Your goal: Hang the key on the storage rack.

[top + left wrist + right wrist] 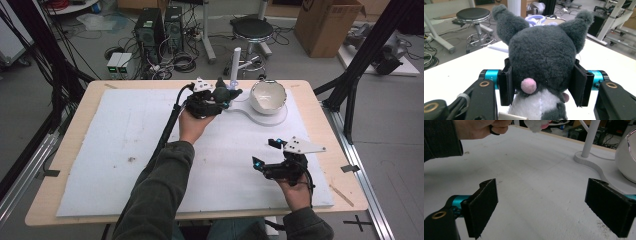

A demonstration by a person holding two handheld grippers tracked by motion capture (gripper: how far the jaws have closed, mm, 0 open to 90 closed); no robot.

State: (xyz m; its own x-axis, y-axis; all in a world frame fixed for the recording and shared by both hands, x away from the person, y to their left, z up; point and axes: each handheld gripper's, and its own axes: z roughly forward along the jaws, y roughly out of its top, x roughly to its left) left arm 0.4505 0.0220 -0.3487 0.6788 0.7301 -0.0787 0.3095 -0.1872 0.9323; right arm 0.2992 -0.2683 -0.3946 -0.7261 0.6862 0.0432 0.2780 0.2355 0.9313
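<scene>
The dark grey plush toy (541,65) sits clamped between the pads of the left claw (220,97), held at the far middle of the surface (125,150), just beside a white stand (260,116) carrying a white bowl (268,96). In the left gripper view the toy stands upright, ears up, long axis vertical, its back with a pink tail toward the camera; the high view is too small to confirm its facing. The right claw (544,207) hovers spread wide and empty over the near right of the white foam mat, its black pads (484,205) well apart. Beyond the wooden edge lie a grey floor with a round stool (253,30), computer towers (150,30), cables and a cardboard box (327,25).
</scene>
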